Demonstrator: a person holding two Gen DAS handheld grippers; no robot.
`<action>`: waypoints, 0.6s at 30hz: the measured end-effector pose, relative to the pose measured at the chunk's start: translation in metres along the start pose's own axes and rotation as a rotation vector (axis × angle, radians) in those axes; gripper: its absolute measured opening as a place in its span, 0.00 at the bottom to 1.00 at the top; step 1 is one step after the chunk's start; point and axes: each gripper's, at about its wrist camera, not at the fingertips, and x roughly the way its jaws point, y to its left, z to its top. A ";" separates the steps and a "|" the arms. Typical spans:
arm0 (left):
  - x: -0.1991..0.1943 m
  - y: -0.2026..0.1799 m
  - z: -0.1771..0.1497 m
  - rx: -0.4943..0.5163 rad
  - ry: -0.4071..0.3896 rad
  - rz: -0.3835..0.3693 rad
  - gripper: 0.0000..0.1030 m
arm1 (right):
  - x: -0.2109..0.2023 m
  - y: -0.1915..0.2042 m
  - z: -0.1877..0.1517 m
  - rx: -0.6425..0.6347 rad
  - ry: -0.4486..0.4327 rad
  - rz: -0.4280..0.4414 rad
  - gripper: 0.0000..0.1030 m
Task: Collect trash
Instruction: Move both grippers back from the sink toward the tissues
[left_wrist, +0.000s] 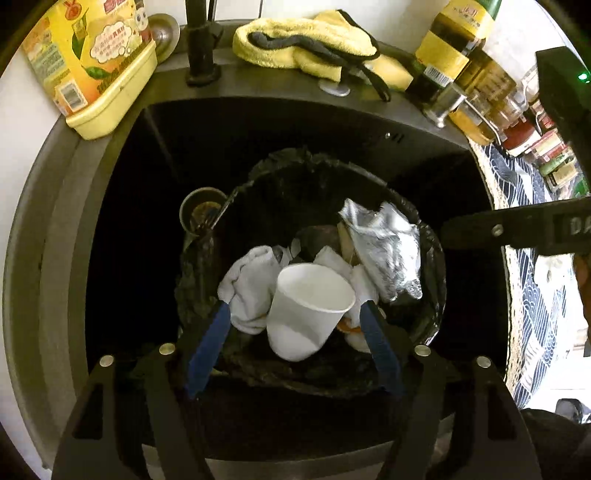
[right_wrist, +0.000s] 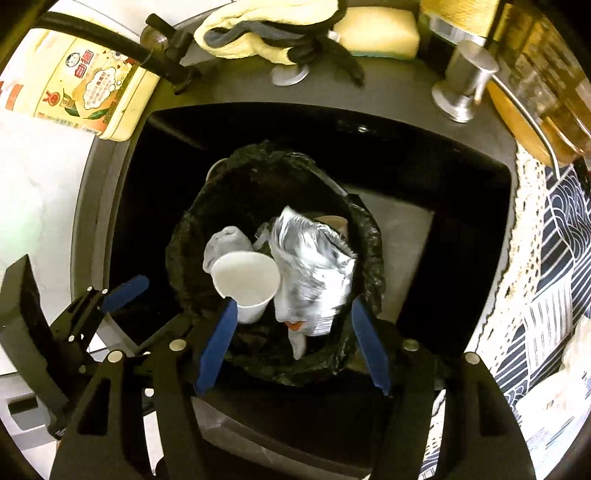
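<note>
Left gripper (left_wrist: 297, 314): jaws stood apart, white paper cup (left_wrist: 308, 312) loose between them.
Right gripper (right_wrist: 291, 314): jaws apart around silver foil wrapper (right_wrist: 314, 273), not pressing it.
Surface: dark sink (left_wrist: 110, 229), yellow cloth (left_wrist: 295, 44) behind.
Trash: lay in black-lined bin (right_wrist: 184, 251) inside the sink.

The white cup (left_wrist: 308, 310) looks like smooth matt paper. The pouch (right_wrist: 314, 273) is crinkled shiny foil. The bin liner (right_wrist: 184, 251) is wrinkled glossy black plastic.
</note>
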 end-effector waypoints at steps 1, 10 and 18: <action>0.001 -0.001 -0.002 0.005 0.005 0.003 0.69 | -0.001 -0.002 -0.002 0.002 -0.003 0.000 0.63; -0.009 -0.020 -0.019 0.043 -0.015 0.009 0.69 | -0.019 -0.009 -0.025 -0.003 -0.041 -0.004 0.63; -0.031 -0.045 -0.032 0.079 -0.041 0.004 0.69 | -0.041 -0.013 -0.046 -0.006 -0.092 -0.017 0.63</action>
